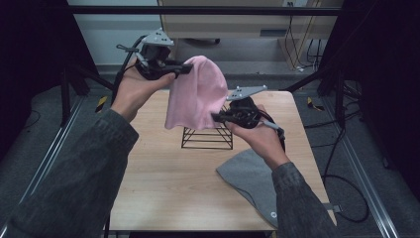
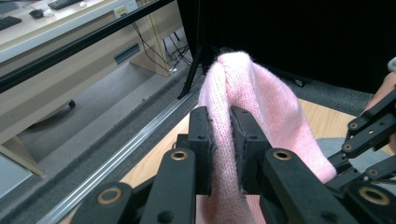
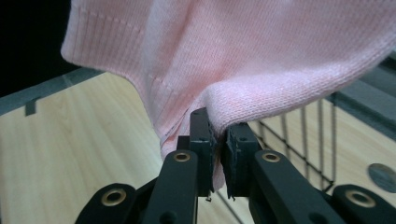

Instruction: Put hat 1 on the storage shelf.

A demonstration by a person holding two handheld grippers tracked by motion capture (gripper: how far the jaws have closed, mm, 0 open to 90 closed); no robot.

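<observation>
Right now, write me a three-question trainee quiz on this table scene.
1. True or false: both hand-held grippers are shut on the pink hat.
2. Multiple choice: what lies flat on the table near the person's right forearm? A) a grey hat B) a green towel C) a white plate
3. Fill in: the pink hat is held in the air above a black wire ____.

Key:
1. True: the left hand-held gripper pinches it near the top, and the right hand-held gripper pinches its lower edge.
2. A, the grey hat.
3. Rack.
</observation>
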